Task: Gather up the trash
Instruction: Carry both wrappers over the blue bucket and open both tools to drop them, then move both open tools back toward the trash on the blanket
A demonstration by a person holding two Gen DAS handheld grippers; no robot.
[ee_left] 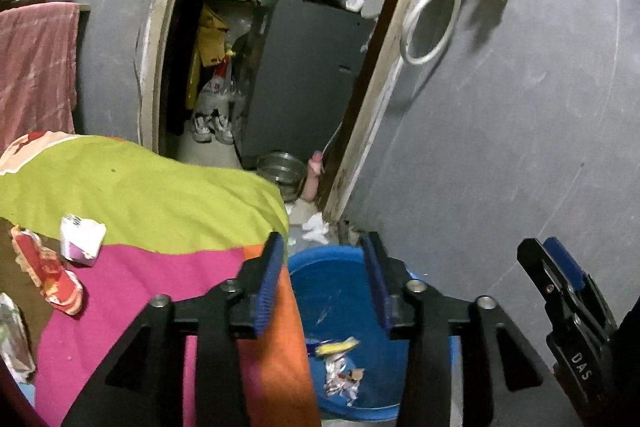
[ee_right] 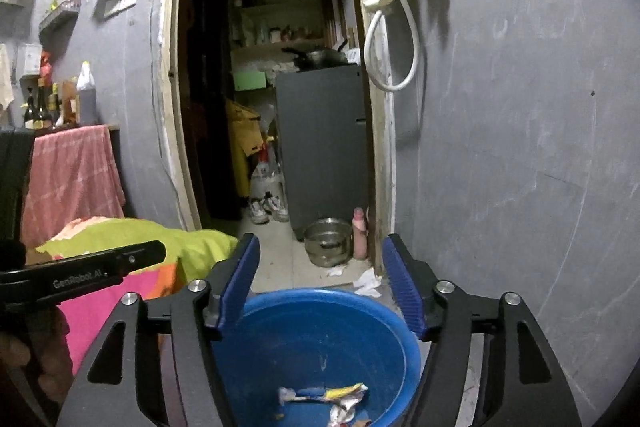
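Observation:
A blue tub (ee_left: 340,291) stands on the floor between the bed and the grey wall, with crumpled wrappers (ee_left: 340,367) lying in its bottom. My left gripper (ee_left: 323,247) hangs open over the tub's near rim, nothing between its blue pads. More trash lies on the bedspread at left: a red wrapper (ee_left: 48,271), a white and purple wrapper (ee_left: 82,239) and a silvery one (ee_left: 14,339). In the right wrist view my right gripper (ee_right: 322,255) is open and empty above the tub (ee_right: 320,339) and its wrappers (ee_right: 336,399). The left gripper (ee_right: 152,251) shows side-on at the left there.
A bed with a green, pink and orange spread (ee_left: 160,195) borders the tub's left side. The grey wall (ee_right: 520,147) is close on the right. Through the doorway ahead are a steel pot (ee_right: 326,241), a pink bottle (ee_right: 360,231), crumpled tissue (ee_right: 368,283) and a grey cabinet (ee_right: 324,147).

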